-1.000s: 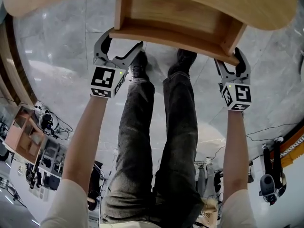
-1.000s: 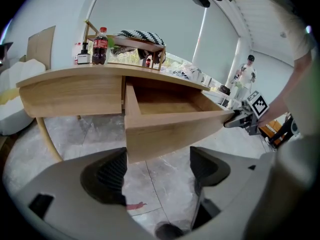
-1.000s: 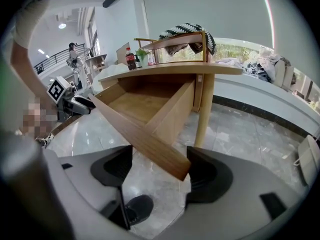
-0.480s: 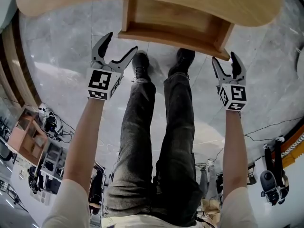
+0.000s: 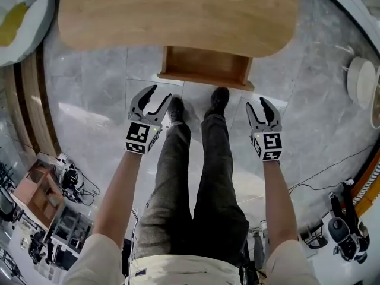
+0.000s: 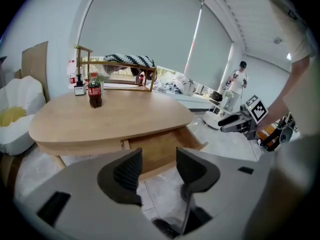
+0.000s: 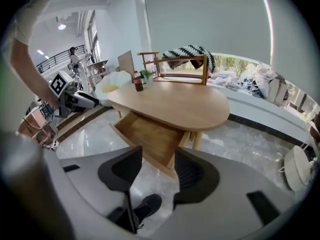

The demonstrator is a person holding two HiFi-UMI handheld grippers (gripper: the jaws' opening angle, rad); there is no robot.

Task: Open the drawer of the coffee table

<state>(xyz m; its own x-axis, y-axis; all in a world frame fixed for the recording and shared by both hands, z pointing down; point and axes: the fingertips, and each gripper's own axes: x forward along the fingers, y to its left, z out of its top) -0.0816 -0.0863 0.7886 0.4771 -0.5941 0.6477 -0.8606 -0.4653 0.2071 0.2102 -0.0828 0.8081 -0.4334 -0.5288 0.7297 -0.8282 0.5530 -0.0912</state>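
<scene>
The wooden coffee table [image 5: 178, 16] fills the top of the head view, and its drawer [image 5: 205, 64] stands pulled out from under the near edge, with nothing inside. My left gripper [image 5: 155, 95] hangs in the air short of the drawer's left front corner. Its jaws have just been closing, but a gap remains and nothing is between them. My right gripper [image 5: 257, 104] hangs off the drawer's right corner, likewise narrowed and holding nothing. The left gripper view shows the drawer [image 6: 160, 149] beyond the left gripper [image 6: 157, 166]. The right gripper view shows the drawer [image 7: 147, 136] past the right gripper [image 7: 157, 166].
A cola bottle [image 6: 95, 94] stands on the tabletop. A white cushion seat [image 5: 21, 16] sits at the table's left end, and a wooden rack [image 7: 175, 64] stands behind it. The person's shoes [image 5: 217, 100] stand just before the drawer. Cables and equipment [image 5: 59, 171] lie on the grey tiled floor.
Both grippers have lifted up and away from the drawer's front corners, and their jaws have narrowed. The drawer stays pulled out. More of the tabletop shows now.
</scene>
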